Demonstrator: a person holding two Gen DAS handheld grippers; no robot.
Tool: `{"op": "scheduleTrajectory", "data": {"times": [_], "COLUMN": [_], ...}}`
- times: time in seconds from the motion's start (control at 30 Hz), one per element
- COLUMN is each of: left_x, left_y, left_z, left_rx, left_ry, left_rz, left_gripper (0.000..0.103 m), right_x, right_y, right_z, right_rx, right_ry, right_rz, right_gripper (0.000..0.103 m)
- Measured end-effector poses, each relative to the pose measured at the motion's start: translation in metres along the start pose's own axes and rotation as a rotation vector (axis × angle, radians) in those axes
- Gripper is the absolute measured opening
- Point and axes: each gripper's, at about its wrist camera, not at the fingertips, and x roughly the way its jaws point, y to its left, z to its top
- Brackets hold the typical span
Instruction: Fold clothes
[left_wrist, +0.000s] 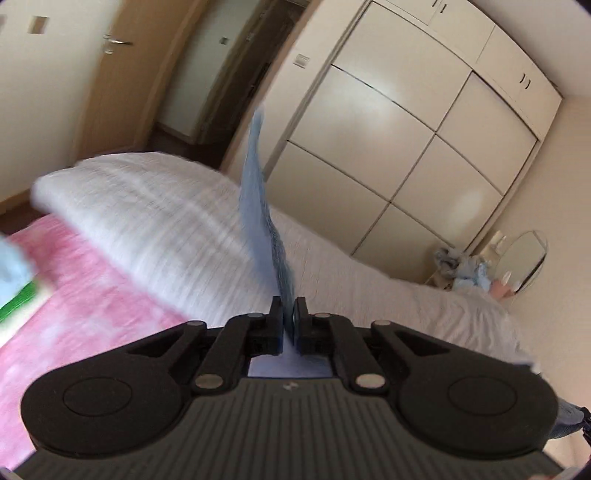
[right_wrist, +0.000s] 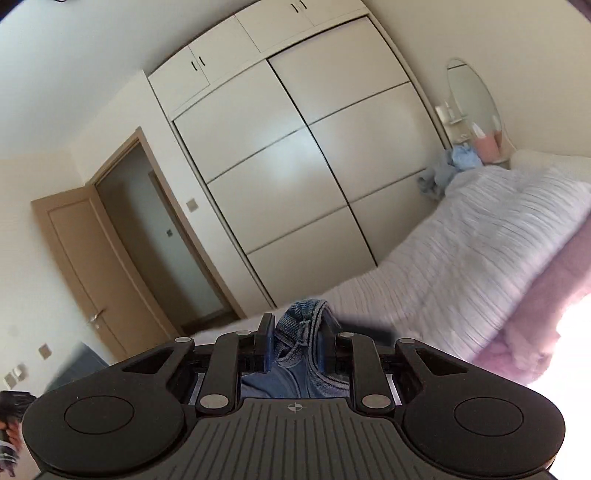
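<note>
So right now both grippers have a bit of the same blue garment (left_wrist: 264, 221) and it's up in the air over the bed (left_wrist: 166, 221), not lying on it. The left gripper (left_wrist: 289, 319) has its jaws pinched nearly together on a thin edge of the fabric, and from that pinch the cloth fans straight out toward 12 o'clock in the left wrist view, seen edge-on, so its long axis there runs right along the fingers. The right gripper (right_wrist: 297, 343) is clamped on a much thicker bunch, what looks like a seam or hem of a denim-ish piece (right_wrist: 301, 328), jaws held partly apart by the wad; the fabric pokes out at 12 o'clock and the rest hangs back under the gripper body toward 6. I can't tell from these views how the span between the two grips runs or which hand is nearer the bed. My guess: it's being lifted to shake out, and next it needs to go flat on the pink blanket (left_wrist: 85, 295) at 8 o'clock in the left view.
</note>
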Motion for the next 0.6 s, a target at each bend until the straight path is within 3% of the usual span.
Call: {"op": "scheduleTrajectory", "data": {"times": [0.07,0.17,0.23,0.3,0.33,0.4,0.43,0.5,0.6], "left_x": [-0.027,-0.056,-0.068,-0.076,-0.079,-0.076,-0.074,-0.071,-0.054], "left_y": [0.025,0.069,0.097,0.113,0.118,0.116,0.114,0.106,0.097], "left_z": [-0.046,-0.130,-0.180,-0.214,-0.227,-0.241,-0.242,-0.243,-0.252], "left_rx": [-0.055,-0.126,-0.182,-0.222,-0.228,-0.221,-0.221,-0.214,-0.197], "left_ry": [0.091,0.259,0.377,0.439,0.463,0.477,0.476,0.478,0.501], "left_rz": [0.031,0.245,0.393,0.476,0.515,0.550,0.542,0.517,0.481], "left_gripper": [0.006,0.005,0.004,0.004,0.004,0.005,0.006,0.017,0.019], "right_x": [-0.033,-0.070,-0.092,-0.112,-0.121,-0.128,-0.131,-0.127,-0.118], "right_y": [-0.024,-0.065,-0.093,-0.114,-0.121,-0.130,-0.133,-0.139,-0.144], "right_z": [-0.028,-0.082,-0.118,-0.146,-0.156,-0.167,-0.172,-0.173,-0.173], "right_rx": [0.021,0.048,0.064,0.100,0.130,0.222,0.270,0.314,0.333], "right_ry": [0.086,0.332,0.469,0.560,0.579,0.554,0.538,0.521,0.523], "right_rz": [-0.083,-0.359,-0.614,-0.763,-0.794,-0.776,-0.761,-0.730,-0.693], "right_gripper": [0.024,0.040,0.042,0.042,0.042,0.042,0.043,0.044,0.046]}}
